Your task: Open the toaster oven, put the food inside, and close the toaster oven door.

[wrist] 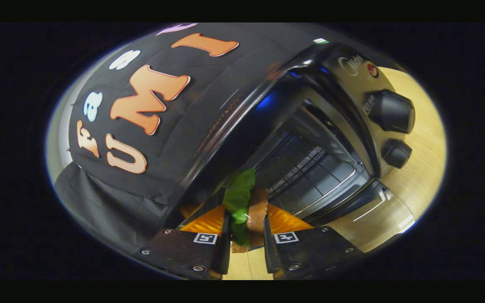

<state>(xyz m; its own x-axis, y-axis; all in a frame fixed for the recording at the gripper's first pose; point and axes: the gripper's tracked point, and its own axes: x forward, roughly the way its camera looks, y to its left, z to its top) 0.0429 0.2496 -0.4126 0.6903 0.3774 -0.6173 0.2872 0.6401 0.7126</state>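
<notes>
- The toaster oven (pixel 335 126) stands on a pale wooden surface (pixel 423 168), seen tilted, with its door (pixel 369 210) dropped open toward the fingers.
- Its body is glossy black, and the open mouth shows a metal-walled cavity with a wire rack (pixel 310 176) across it.
- Two dark round knobs sit one after the other on the control panel: the larger knob (pixel 392 111) nearer the maker's mark, the smaller knob (pixel 396 152) nearer the door.
- A silver brand logo (pixel 349 65) is printed at the top of that panel; it looks like "Midea", though the curve of the view makes the letters hard to be sure of. Beside it is a small round red badge (pixel 372 70), too small to read.
- The food (pixel 246 206) is a sandwich-like piece: a green leaf against a brown slice of bread, held upright.
- The gripper (pixel 246 235) is clenched on the food, one finger pressing each side.
- The food's upper end reaches just in front of the oven's open mouth, over the lowered door's edge; it is not yet inside the cavity.
- Each finger carries a small square black-and-white marker near its tip.
</notes>
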